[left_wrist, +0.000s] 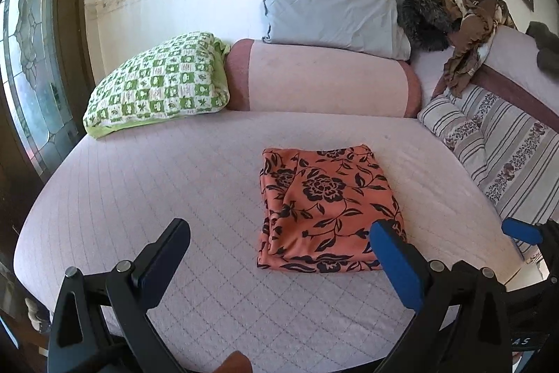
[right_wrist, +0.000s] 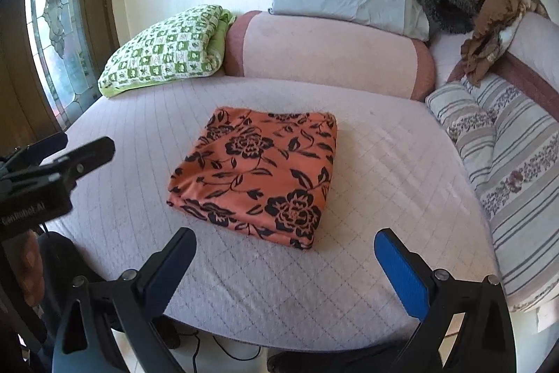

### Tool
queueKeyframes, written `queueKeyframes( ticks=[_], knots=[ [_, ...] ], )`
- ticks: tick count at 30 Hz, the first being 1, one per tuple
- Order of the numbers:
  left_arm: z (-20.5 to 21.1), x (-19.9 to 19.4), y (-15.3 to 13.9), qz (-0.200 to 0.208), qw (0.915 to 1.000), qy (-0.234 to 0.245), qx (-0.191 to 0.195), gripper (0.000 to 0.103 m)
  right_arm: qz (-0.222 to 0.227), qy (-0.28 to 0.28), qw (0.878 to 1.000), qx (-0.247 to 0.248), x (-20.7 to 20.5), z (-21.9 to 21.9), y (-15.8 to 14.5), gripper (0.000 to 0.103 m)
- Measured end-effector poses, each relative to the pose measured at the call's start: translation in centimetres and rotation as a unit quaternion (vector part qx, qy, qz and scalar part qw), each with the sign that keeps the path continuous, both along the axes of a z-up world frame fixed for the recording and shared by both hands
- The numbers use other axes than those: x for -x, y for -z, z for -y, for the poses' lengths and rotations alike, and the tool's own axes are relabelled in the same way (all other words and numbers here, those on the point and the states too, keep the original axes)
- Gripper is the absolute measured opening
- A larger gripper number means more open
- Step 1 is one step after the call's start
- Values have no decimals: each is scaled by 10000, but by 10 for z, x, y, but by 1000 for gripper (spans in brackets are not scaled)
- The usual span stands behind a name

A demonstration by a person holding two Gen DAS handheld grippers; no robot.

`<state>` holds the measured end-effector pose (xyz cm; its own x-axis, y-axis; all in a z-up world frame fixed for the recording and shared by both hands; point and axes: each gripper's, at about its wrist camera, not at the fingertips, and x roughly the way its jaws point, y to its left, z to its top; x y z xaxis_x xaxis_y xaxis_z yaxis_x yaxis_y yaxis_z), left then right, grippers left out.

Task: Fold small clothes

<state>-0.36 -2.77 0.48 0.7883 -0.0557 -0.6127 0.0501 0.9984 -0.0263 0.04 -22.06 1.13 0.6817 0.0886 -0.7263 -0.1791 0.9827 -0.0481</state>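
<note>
On the quilted bed cover (right_wrist: pixel 367 198), mid-surface: folded orange floral garment (right_wrist: pixel 258 170), a neat rectangle, untouched. Left gripper (left_wrist: pixel 279 240) and right gripper (right_wrist: pixel 284 250), both hovering nearby, jaws spread, empty. Risk: a careless regrasp drags the slack top layer, undoing the fold

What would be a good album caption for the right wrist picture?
Folded orange cloth with black flowers lies on the quilted lilac bed, the open right tool hovering just before it.
</note>
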Motion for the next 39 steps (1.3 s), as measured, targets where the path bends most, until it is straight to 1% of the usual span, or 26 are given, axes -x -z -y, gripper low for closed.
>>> queueKeyframes(
  ticks=[4, 8, 9, 12, 15, 17, 31, 36, 39],
  knots=[
    [6, -2, -4, -15, 10000, 89, -31, 102, -1, 33, 9998, 183, -8, -5, -1, 103],
    [10, -6, -1, -119, 9998, 23, -159, 102, -284, 139, 9984, 470, -18, -5, 12, 103],
    [10, -7, 0, -138, 9997, 0, -188, 102, -297, 167, 9982, 488, -19, -4, 13, 103],
    [12, -12, 3, -204, 9994, -78, -277, 102, -229, 326, 9985, 384, -21, 3, 10, 103],
    [13, -15, 4, -244, 9992, -110, -295, 102, -113, 529, 9982, 263, -25, 10, 3, 103],
    [14, -15, 4, -233, 9992, -101, -306, 102, -106, 569, 9981, 230, -29, 12, 1, 103],
    [21, -26, 6, -234, 9987, -113, -432, 102, -125, 569, 9982, 174, -38, 8, 5, 103],
    [20, -28, 4, -79, 9991, -119, -393, 102, -147, 601, 9980, 156, -45, 10, 7, 103],
    [20, -34, 4, -82, 9991, -106, -407, 102, -161, 602, 9979, 152, -48, 8, 9, 103]
  ],
)
